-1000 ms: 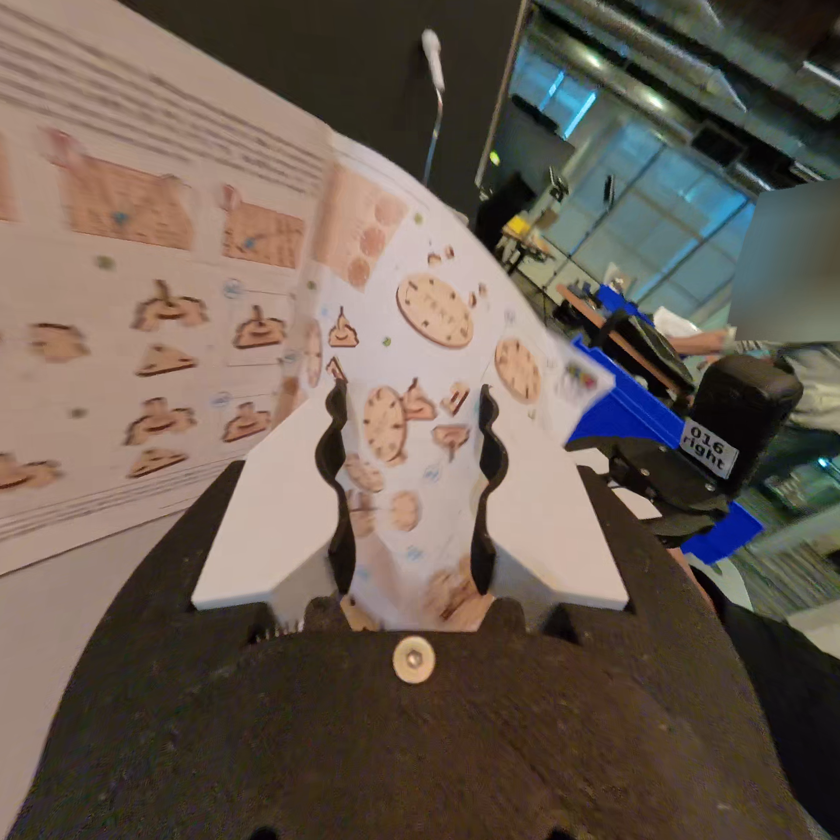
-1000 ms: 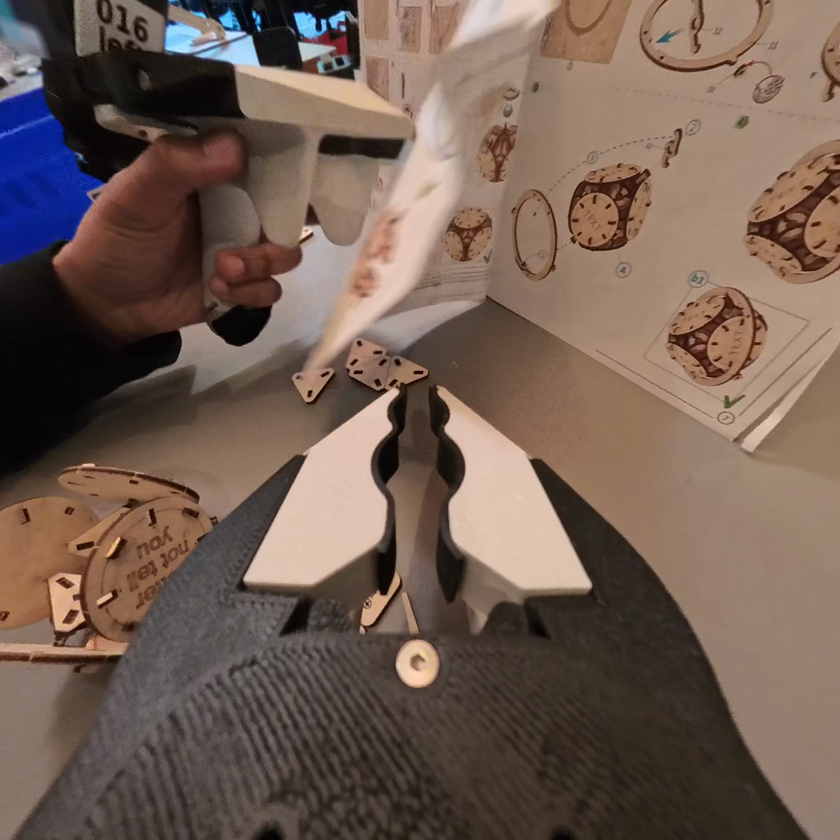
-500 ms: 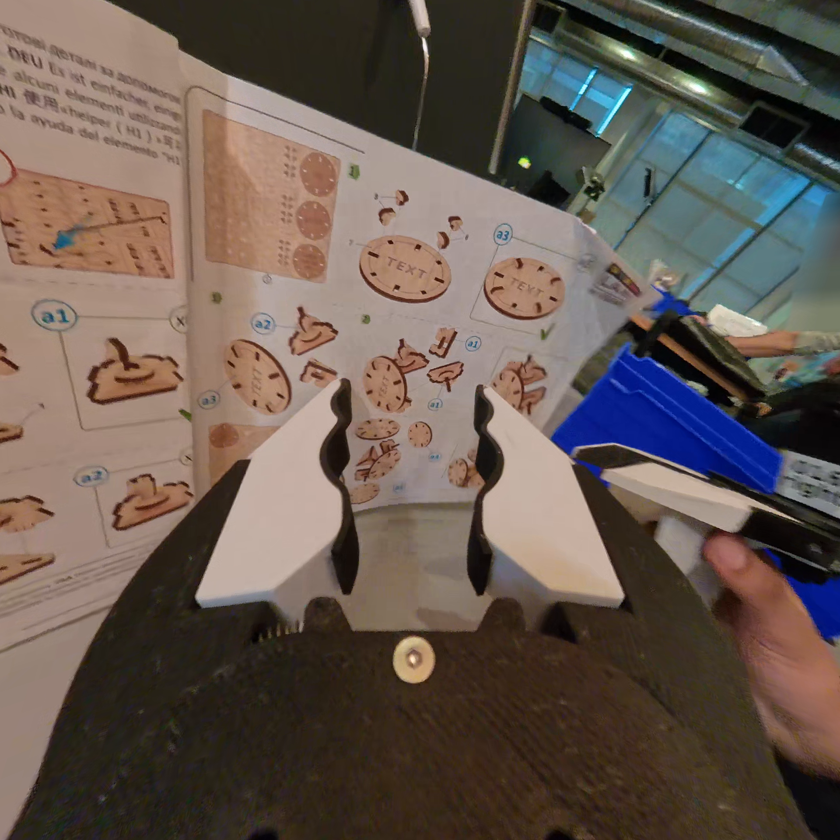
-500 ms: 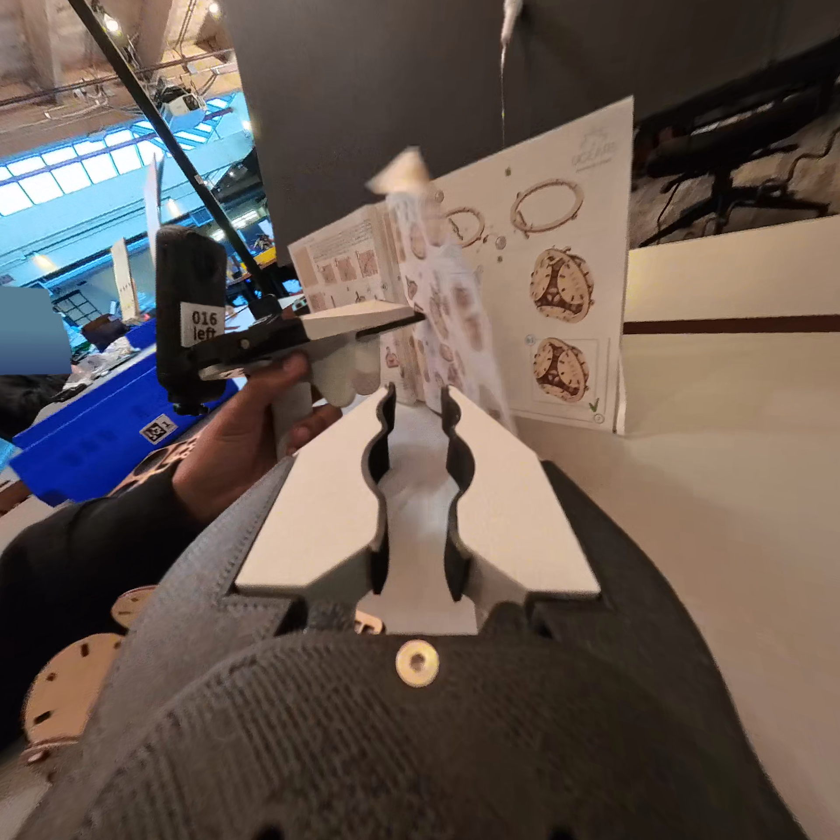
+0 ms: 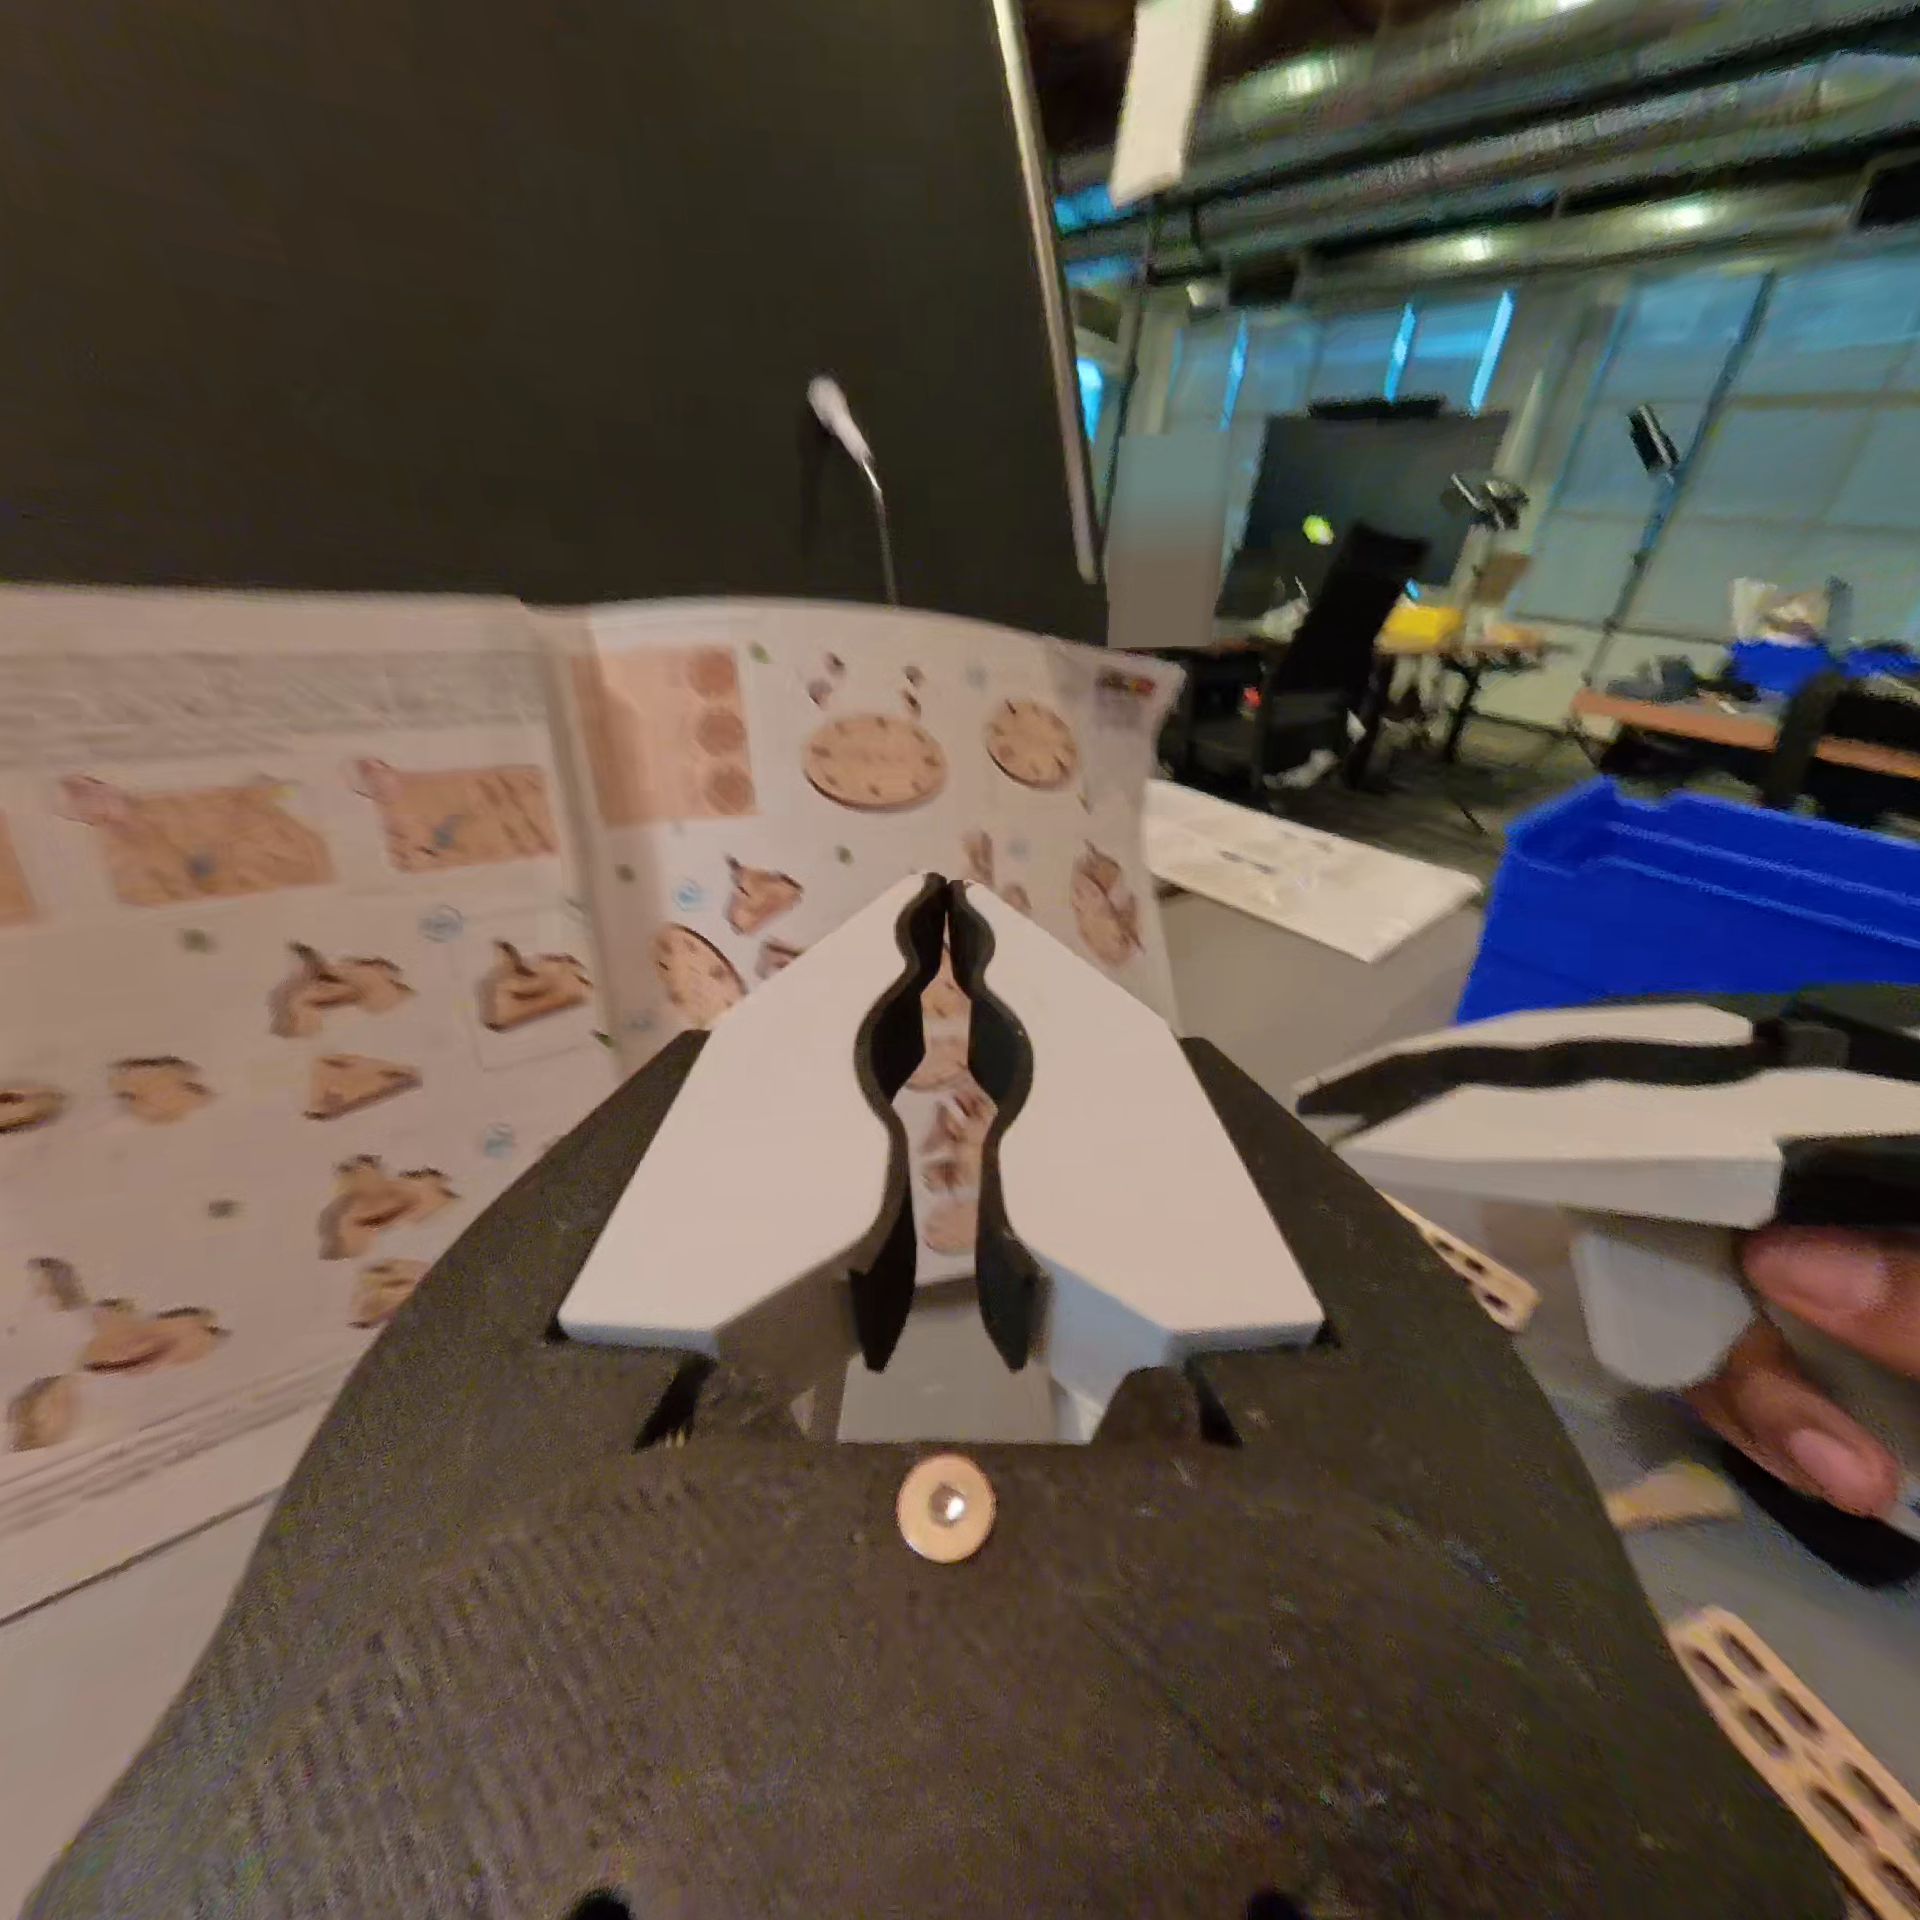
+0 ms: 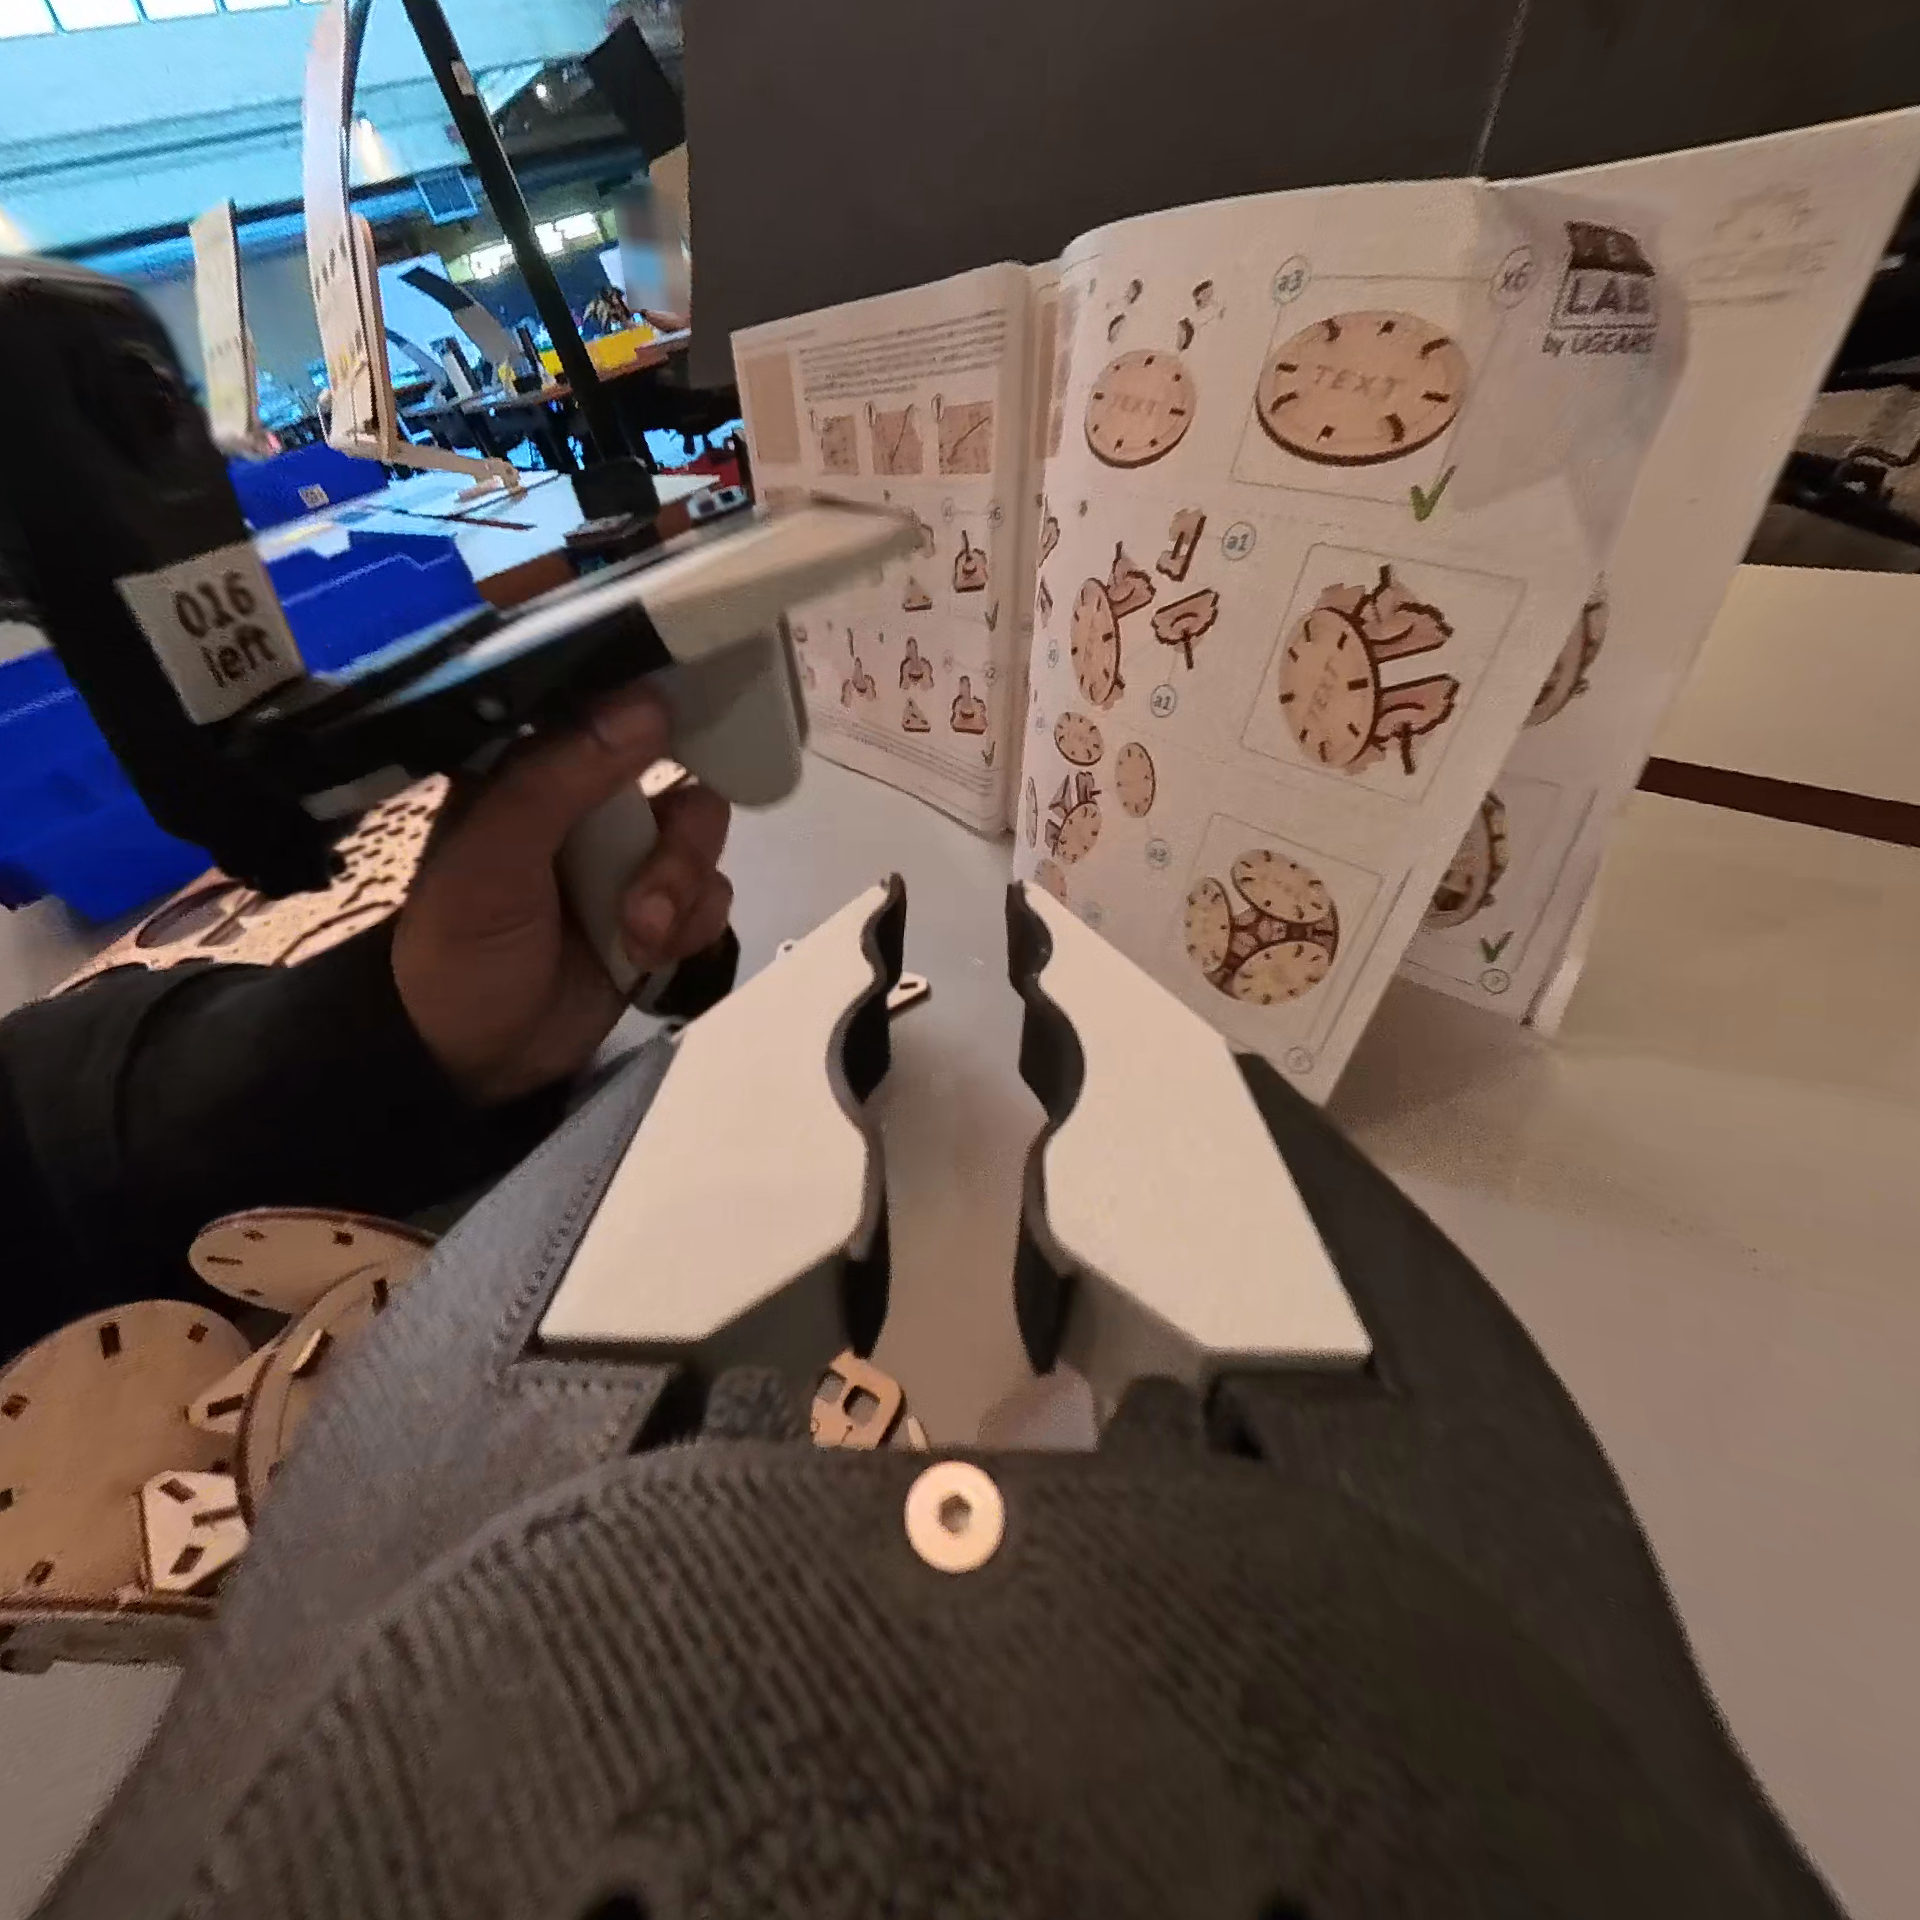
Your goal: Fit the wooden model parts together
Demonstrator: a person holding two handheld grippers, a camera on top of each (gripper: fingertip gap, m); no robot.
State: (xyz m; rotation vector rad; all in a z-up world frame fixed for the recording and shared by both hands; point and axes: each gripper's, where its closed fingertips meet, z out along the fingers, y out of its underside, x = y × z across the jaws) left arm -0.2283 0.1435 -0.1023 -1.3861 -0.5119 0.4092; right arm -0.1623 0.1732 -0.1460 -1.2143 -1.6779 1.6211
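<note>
Thin paper instruction booklet (image 6: 1299, 582) stands open on desk (image 6: 1662, 1195), floppy, looks tear-prone; pinch page edge. Left hand-held gripper (image 5: 945, 891) pressed together just before booklet; right hand-held gripper (image 6: 956, 904) spread, bare, near booklet's foot.

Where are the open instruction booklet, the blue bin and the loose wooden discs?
instruction booklet (image 6: 1247, 582), right wrist view, on its open right-hand page.
blue bin (image 5: 1704, 914), left wrist view, on its front wall.
wooden discs (image 6: 94, 1434), right wrist view, on the nearest disc's face.

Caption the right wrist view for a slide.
Open right gripper above the grey table, facing a standing instruction booklet; wooden discs at left.
</note>
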